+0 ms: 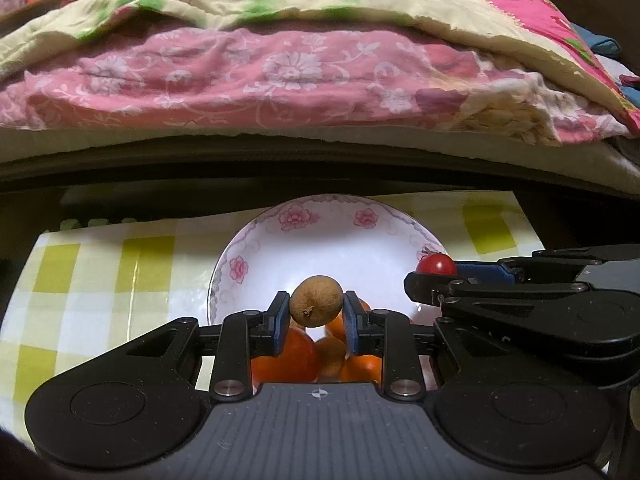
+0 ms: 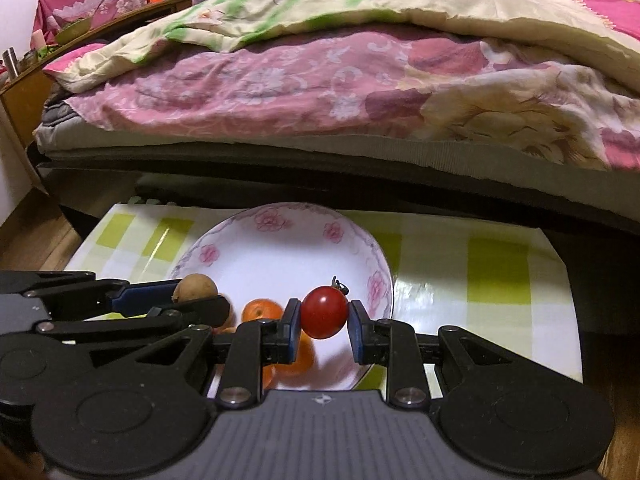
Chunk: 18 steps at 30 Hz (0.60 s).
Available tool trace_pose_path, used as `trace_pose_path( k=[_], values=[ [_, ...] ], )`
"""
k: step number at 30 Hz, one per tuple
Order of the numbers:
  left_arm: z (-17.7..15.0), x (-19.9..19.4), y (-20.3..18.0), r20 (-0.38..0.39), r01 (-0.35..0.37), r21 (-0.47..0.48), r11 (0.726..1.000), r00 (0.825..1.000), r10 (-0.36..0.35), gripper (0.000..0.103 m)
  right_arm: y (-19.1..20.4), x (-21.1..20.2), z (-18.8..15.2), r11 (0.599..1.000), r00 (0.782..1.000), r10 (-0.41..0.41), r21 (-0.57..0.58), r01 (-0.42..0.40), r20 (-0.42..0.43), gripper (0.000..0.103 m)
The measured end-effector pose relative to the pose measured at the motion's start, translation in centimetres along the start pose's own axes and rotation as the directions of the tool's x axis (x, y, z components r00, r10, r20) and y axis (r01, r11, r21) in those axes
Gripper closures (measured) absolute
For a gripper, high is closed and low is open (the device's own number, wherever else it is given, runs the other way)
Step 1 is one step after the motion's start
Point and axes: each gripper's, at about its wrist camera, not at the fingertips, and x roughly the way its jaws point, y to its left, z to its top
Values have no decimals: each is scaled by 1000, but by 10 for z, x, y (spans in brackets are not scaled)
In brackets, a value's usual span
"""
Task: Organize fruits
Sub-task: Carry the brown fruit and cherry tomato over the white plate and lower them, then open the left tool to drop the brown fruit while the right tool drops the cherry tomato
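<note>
Fruits fill the near side of a white plate (image 1: 256, 248) with pink flowers on its rim, which sits on a yellow-green checked cloth (image 1: 96, 280) in the lower half of both views. Behind it, filling the upper half, is a bed with a pink floral quilt (image 1: 248, 76).

The left gripper (image 1: 316, 312) is at lower centre of its own view, its blue pads clenched on a small brown fruit (image 1: 316, 306) and holding it just above the oranges (image 1: 286, 356) heaped in the plate. A second brown fruit shows between those oranges.

The right gripper (image 2: 323, 318) is at lower centre of its view, holding a cherry tomato (image 2: 324, 312) over the plate. The left pad touches the tomato; a thin gap shows at the right pad, so the hold looks light or about to let go. An orange (image 2: 262, 310) lies to the left of it.

In each view the other gripper reaches in from the side, so the two tools are close together above the same plate.

To do this step well, each fruit should probably be lowered until it nearly rests in the plate before the fingers part. The tomato is round and smooth and would likely roll toward the rim, so a spot against the oranges seems safest. Releasing one fruit at a time would keep the two tools from bumping
</note>
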Motion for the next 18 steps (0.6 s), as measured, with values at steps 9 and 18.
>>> trace_pose_path(
  k=[9, 18],
  values=[
    [0, 6, 5, -11, -8, -31, 999, 1000, 8, 67, -4, 13, 6, 999, 1000, 26, 22, -26, -10, 71],
    [2, 2, 7, 9, -21, -41, 999, 1000, 21, 54, -9, 9, 7, 997, 999, 33, 63, -33, 2, 71]
  ],
)
